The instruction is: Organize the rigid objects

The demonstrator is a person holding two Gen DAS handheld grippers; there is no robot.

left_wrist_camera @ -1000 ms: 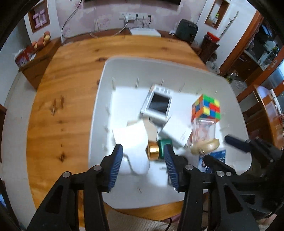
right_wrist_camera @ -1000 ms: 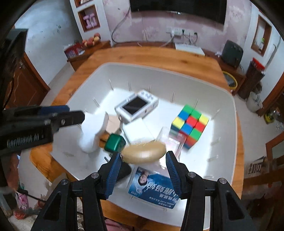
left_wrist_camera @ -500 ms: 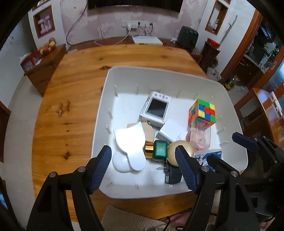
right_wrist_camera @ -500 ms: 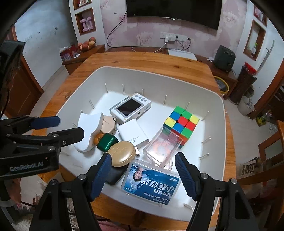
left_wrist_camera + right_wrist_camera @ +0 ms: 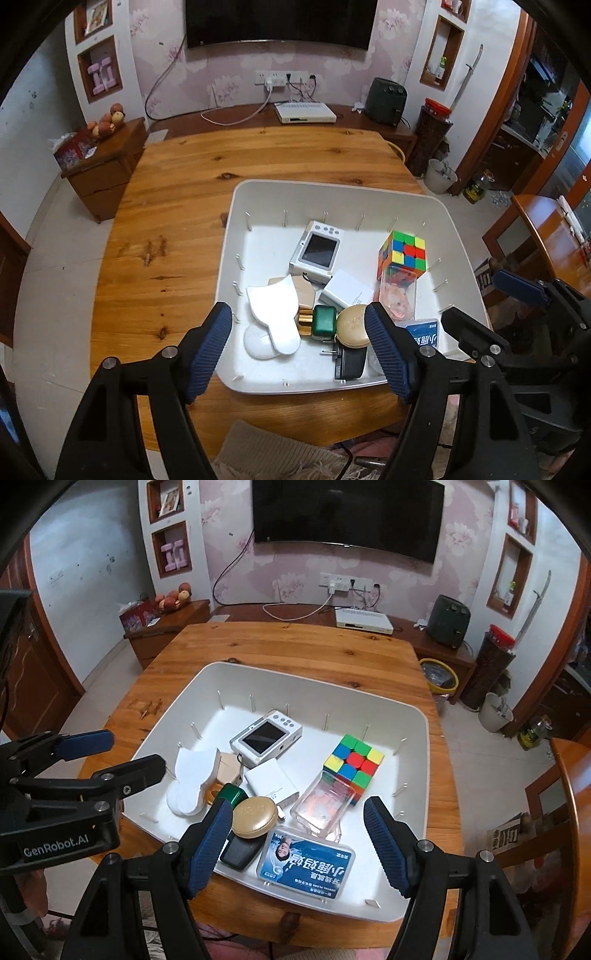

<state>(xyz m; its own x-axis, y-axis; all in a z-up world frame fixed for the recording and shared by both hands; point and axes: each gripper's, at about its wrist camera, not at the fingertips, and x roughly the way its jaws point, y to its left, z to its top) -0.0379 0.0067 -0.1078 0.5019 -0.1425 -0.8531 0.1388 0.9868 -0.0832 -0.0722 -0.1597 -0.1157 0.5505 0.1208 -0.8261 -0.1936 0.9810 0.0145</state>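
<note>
A white bin (image 5: 255, 195) (image 5: 413, 720) on the wooden table holds a white camera (image 5: 316, 253) (image 5: 266, 740), a colour cube (image 5: 404, 254) (image 5: 354, 760), a clear case (image 5: 325, 805), a white box (image 5: 271, 782), a white flat piece (image 5: 275, 314) (image 5: 192, 775), a green-capped bottle (image 5: 323, 321) (image 5: 232, 794), a tan round compact (image 5: 352, 326) (image 5: 255, 816), a black charger (image 5: 349, 360) and a blue-labelled case (image 5: 306, 866). My left gripper (image 5: 299, 349) and right gripper (image 5: 297, 845) are both open, empty, above the bin's near edge.
The wooden table (image 5: 177, 206) reaches left of and behind the bin. A low cabinet (image 5: 99, 162) with fruit stands at the left. A long sideboard with a white set-top box (image 5: 304, 112) runs along the back wall. A wooden chair (image 5: 554, 812) stands at the right.
Both grippers opened wider and drew back and up from the bin. The tan compact and the white piece now lie loose in the bin.
</note>
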